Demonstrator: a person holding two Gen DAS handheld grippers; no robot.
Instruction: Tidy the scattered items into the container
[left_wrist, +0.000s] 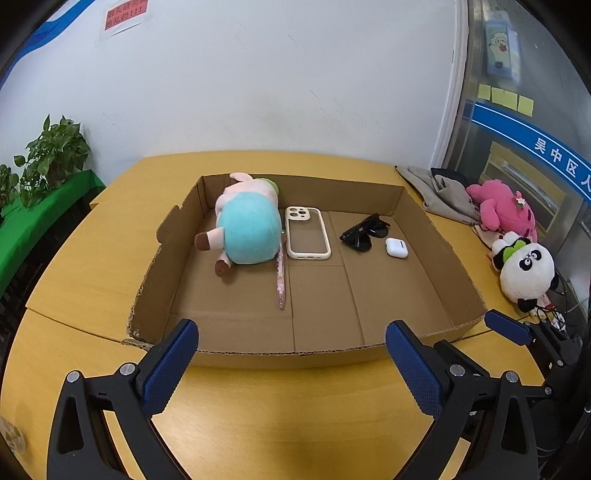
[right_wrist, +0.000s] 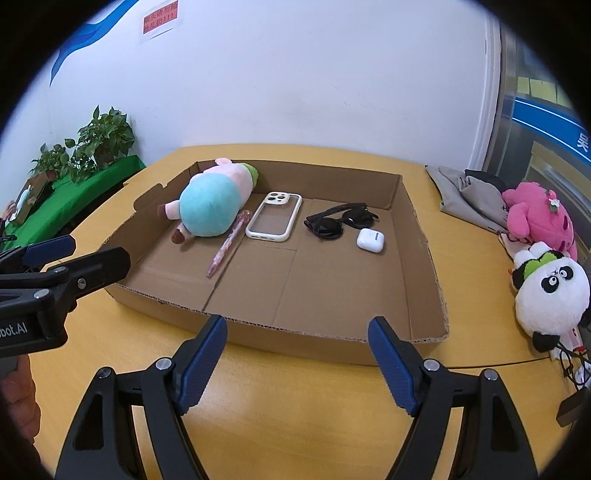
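The shallow cardboard tray (left_wrist: 424, 266) sits mid-counter (left_wrist: 277, 406) with everything already inside. The plush pig (left_wrist: 248, 229) lies at about ten o'clock in the tray; the pink pen (left_wrist: 280, 278) runs along its right flank, and the phone case (left_wrist: 307, 232) lies just right of that. The sunglasses (left_wrist: 364, 233) sit at two o'clock, the white earbud case (left_wrist: 397, 247) just beside them. Both the left gripper (left_wrist: 291, 365) and the right gripper (right_wrist: 297, 360) hover short of the near wall at six o'clock, jaws wide apart and holding nothing. A panda plush (right_wrist: 550, 295) and a pink plush (right_wrist: 539, 218) lie outside at three o'clock.
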